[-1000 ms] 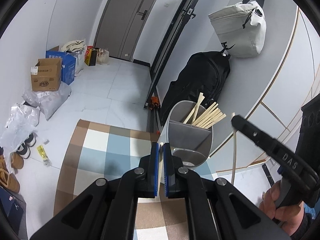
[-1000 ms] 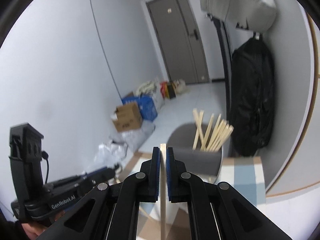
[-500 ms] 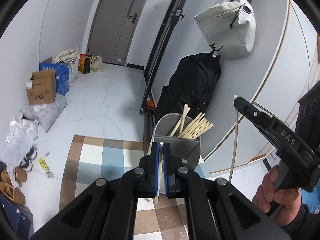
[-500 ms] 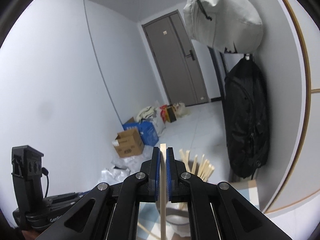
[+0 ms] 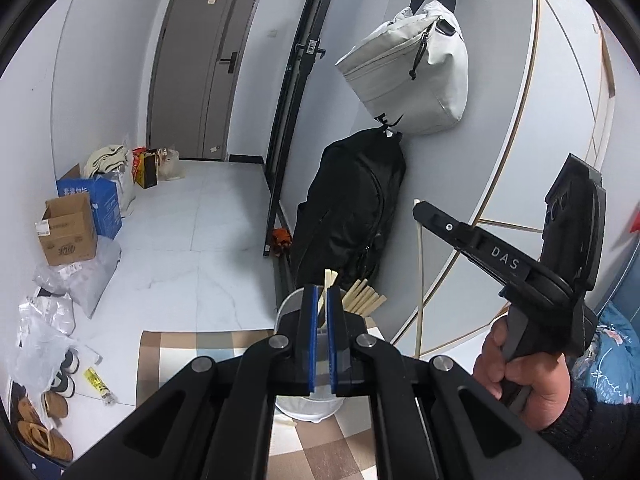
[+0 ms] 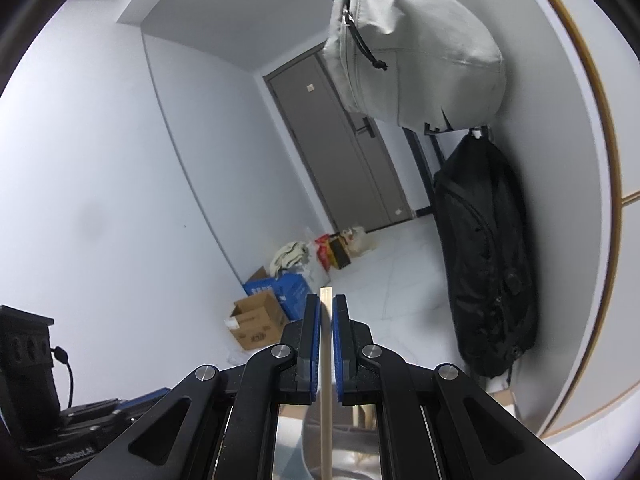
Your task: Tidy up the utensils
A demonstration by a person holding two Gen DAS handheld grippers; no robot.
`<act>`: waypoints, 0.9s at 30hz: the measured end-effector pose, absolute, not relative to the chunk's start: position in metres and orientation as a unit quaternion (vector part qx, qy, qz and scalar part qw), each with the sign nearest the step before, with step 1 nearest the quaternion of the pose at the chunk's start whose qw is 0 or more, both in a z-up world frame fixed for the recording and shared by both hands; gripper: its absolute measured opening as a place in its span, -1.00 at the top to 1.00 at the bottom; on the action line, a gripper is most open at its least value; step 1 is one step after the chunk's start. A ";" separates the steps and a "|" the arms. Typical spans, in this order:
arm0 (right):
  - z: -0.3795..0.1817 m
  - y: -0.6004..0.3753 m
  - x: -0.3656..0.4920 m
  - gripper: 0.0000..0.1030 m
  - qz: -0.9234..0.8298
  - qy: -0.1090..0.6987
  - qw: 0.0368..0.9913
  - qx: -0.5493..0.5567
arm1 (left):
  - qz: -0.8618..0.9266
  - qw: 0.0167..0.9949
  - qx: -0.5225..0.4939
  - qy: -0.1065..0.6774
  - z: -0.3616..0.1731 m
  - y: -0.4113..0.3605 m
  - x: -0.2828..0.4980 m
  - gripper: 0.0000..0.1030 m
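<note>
My left gripper (image 5: 320, 294) is shut on a pale wooden chopstick, whose lower end (image 5: 286, 421) shows below the fingers. Right behind the fingers stands the grey utensil holder (image 5: 289, 307) with several chopsticks (image 5: 365, 300) leaning in it. My right gripper (image 6: 327, 305) is shut on another chopstick (image 6: 326, 360), held upright. In the left wrist view that right gripper (image 5: 418, 210) is up at the right, and its chopstick (image 5: 419, 280) hangs down beside the holder. In the right wrist view the holder (image 6: 344, 440) is mostly hidden under the fingers.
The holder stands on a checked cloth (image 5: 180, 356) at the table's far end. A black backpack (image 5: 352, 208) and a pale bag (image 5: 408, 76) hang on the wall behind. Cardboard boxes (image 5: 68, 232), plastic bags and shoes lie on the floor at left. A hand (image 5: 520, 372) grips the right tool.
Both grippers have risen with their chopsticks still gripped. The holder has dropped lower in both views, and in the right wrist view it has slid under the fingers.
</note>
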State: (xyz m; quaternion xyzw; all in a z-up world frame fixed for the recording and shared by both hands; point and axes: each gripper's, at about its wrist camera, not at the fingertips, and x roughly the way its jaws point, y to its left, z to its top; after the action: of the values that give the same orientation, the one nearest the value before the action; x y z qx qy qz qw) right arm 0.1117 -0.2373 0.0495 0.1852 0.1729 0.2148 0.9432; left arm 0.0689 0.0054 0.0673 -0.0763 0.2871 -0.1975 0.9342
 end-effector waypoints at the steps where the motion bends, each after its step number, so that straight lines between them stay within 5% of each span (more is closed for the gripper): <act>1: 0.048 -0.237 0.112 0.90 0.216 0.174 0.943 0.184 | -0.200 0.932 -0.082 0.291 0.065 0.011 0.070 0.99; 10: 0.006 -0.239 0.089 0.90 0.241 0.222 0.928 0.178 | -0.151 0.897 -0.097 0.403 -0.022 0.063 0.071 0.98; 15: -0.010 -0.240 0.074 0.90 0.246 0.249 0.920 0.178 | -0.179 0.872 0.002 0.456 -0.072 0.036 0.077 0.63; 18: -0.010 -0.243 0.062 0.90 0.248 0.245 0.921 0.174 | -0.226 0.845 0.076 0.478 -0.092 0.011 0.085 0.21; 27: -0.018 -0.264 0.049 0.90 0.225 0.244 0.925 0.186 | -0.294 0.779 0.189 0.520 -0.132 -0.034 0.105 0.20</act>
State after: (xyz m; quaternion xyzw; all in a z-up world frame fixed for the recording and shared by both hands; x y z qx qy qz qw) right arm 0.0494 -0.2645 -0.0178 0.1859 0.2445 0.2249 0.9247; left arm 0.1052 -0.0336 -0.1319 0.1887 0.5198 -0.2942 0.7795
